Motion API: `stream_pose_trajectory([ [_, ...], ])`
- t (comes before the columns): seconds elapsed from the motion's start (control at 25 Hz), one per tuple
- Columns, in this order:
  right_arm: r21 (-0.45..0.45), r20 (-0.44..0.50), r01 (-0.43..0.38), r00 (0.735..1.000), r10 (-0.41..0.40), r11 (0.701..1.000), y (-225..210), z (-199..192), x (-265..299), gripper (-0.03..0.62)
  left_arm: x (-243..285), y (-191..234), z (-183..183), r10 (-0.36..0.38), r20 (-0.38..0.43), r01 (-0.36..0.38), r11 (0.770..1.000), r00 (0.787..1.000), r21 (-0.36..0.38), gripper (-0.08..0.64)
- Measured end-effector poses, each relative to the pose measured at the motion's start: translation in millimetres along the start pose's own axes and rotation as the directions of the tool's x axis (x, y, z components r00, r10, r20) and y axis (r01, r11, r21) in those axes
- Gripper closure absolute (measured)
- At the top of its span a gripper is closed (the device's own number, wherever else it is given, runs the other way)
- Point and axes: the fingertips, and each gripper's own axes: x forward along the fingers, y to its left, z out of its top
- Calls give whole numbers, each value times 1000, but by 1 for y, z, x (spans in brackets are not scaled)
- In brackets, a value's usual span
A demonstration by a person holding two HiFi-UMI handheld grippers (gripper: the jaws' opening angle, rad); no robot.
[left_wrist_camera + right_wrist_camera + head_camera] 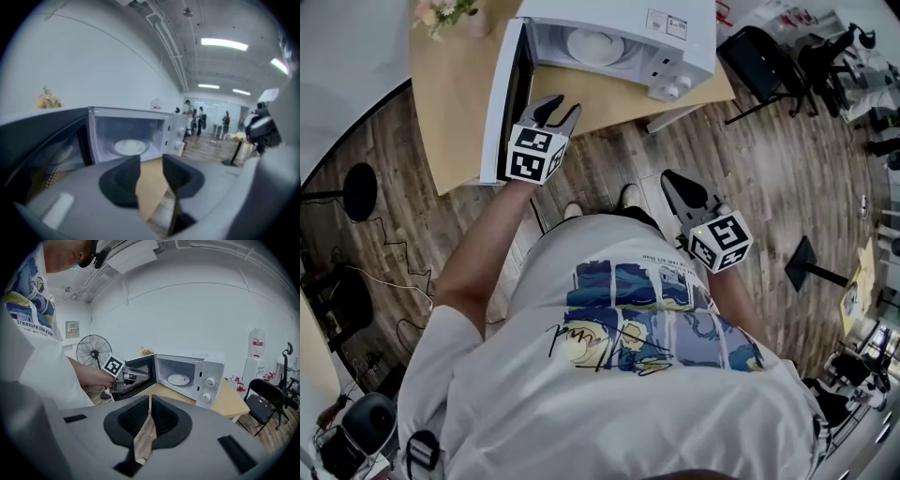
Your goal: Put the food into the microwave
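Note:
A white microwave (675,37) stands on a tan table (450,94), and its dark door (508,94) is swung wide open to the left. A white round plate (595,44) lies inside; whether there is food on it is unclear. It also shows as the plate (130,146) in the left gripper view and the plate (178,379) in the right gripper view. My left gripper (558,108) hangs just in front of the open door, open, with only table showing between its jaws (151,161). My right gripper (668,176) is held back over the floor, shut and empty (150,398).
A vase of flowers (441,11) sits at the table's far left corner. A black chair (759,61) stands right of the table, a floor fan (93,352) to the left. Black stand bases (361,192) and cables lie on the wood floor.

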Motion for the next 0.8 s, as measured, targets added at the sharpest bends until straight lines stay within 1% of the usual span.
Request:
stream_pose_trajectory([
  [0.4,-27,2,1,1000,-1,1000,5,4,-1,578,-14,-9,0,-6,11,6,1000,1000,-7,407],
  [0.6,-51,-8,-4,1000,3,999,8,3,-3,583,-22,-13,4,-17,41,17,1000,999,-8,407],
  [0.8,-75,-16,-7,1000,6,997,10,5,-1,584,-28,-15,8,-43,79,43,999,996,-5,407],
])
